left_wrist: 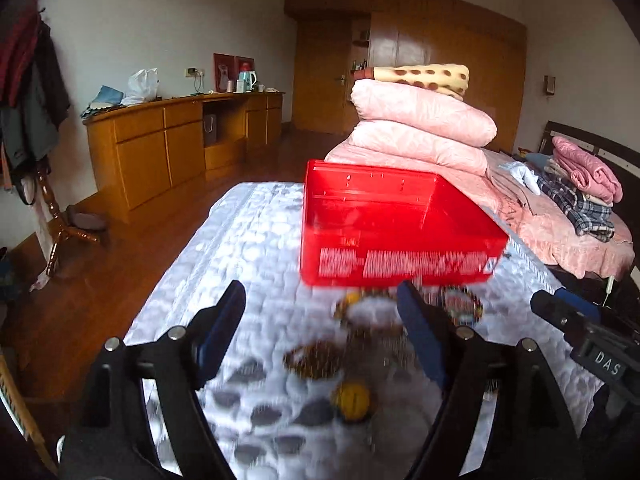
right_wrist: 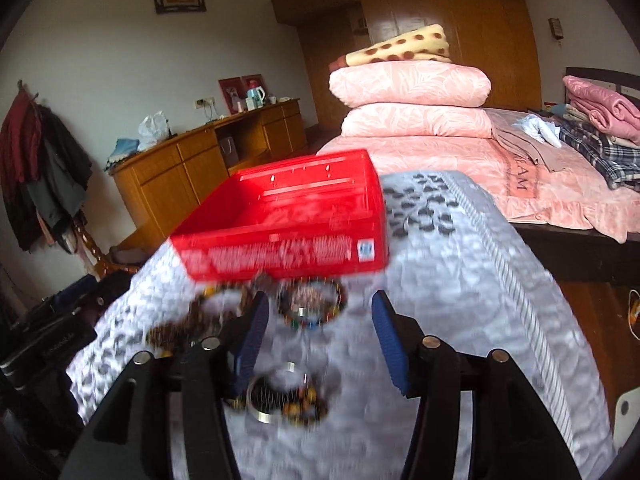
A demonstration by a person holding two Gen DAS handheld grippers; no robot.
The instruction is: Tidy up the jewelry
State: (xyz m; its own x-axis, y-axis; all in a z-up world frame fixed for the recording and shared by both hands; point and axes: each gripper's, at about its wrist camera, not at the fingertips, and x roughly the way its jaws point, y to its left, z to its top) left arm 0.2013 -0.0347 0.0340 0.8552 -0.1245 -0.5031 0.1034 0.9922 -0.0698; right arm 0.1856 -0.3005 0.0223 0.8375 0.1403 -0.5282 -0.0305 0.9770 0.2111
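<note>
On the quilted mattress [left_wrist: 248,240], just in front of the red box [left_wrist: 392,224], lie beaded bracelets [right_wrist: 312,304]: light, floppy, likely to roll. The left gripper [left_wrist: 320,332] and right gripper [right_wrist: 318,340] hover with jaws apart, empty; pinching across a bead strand looks safest.

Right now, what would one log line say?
left gripper: open, empty | right gripper: open, empty | bracelets: on mattress | red box: behind them

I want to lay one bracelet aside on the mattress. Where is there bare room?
Right of the red box, the quilted mattress is bare out to its striped edge. Left of the box, bare quilt reaches the mattress edge. Crowded: the bracelets just in front of the box, between both open tongs.
</note>
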